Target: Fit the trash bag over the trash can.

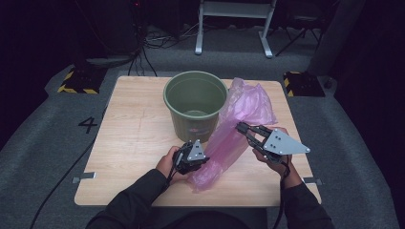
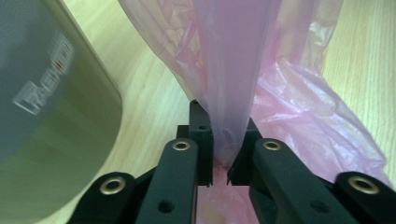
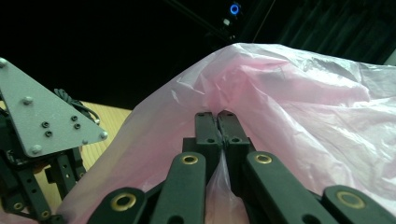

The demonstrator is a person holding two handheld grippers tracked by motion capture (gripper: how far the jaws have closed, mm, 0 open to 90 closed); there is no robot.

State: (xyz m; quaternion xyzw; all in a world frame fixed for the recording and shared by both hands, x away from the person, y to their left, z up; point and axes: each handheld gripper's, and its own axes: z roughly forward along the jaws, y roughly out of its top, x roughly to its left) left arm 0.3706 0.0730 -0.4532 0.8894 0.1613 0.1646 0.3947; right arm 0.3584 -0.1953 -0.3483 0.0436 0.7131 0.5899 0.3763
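Green bucket (image 1: 195, 104) upright at desk (image 1: 129, 143) centre. Left hand-held gripper (image 1: 199, 160) pinches pink bag (image 1: 229, 138) at its near end; right hand-held gripper (image 1: 241, 127) clamped on film midway. Bag's long axis runs near-left to far-right, beside bucket; right one nearer the rim

From above, the near end of the pink bag (image 1: 224, 148) disappears under the left gripper (image 1: 203, 160), so where its edge runs there cannot be told. The bag's far part lies behind the green bucket (image 1: 195, 102) rim, and the small label on the bucket's side is too small to read. In the left gripper view the bucket (image 2: 51, 116) is blurred and cut off by the left edge, its lettering smeared. In the right gripper view the bag (image 3: 289, 116) hides the table beyond it, and the background is too dark to make out.
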